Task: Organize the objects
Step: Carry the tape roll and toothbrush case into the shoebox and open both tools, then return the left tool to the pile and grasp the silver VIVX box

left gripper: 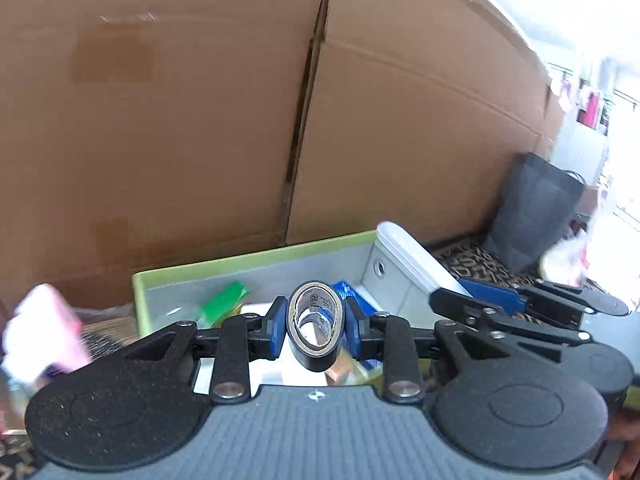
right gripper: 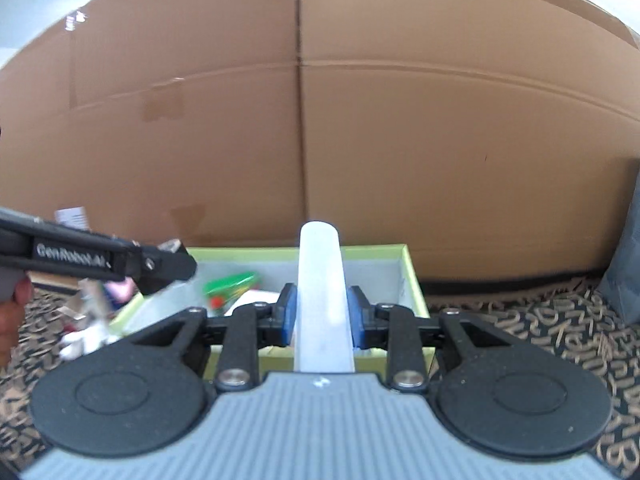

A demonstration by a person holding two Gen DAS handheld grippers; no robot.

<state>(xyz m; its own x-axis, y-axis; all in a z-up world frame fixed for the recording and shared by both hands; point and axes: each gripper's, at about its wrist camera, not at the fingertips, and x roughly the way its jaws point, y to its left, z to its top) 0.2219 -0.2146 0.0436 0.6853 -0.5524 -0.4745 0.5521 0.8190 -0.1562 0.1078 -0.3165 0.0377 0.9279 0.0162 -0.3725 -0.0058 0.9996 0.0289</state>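
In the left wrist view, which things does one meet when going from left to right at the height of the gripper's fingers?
Pink object → green packet in the green box → roll of black tape in the left gripper → white container in the right gripper → dark bag.

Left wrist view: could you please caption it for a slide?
Left gripper holding a black tape roll above the green box.

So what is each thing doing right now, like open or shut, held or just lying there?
Left tongs: shut on the roll of black tape.
Roll of black tape: held up on its edge, squeezed oval, above the box.
Right tongs: shut on the white case.
White case: held, closed, sticking out forward.
Green box: open on top, with things inside.
Green packet: lying in the box.
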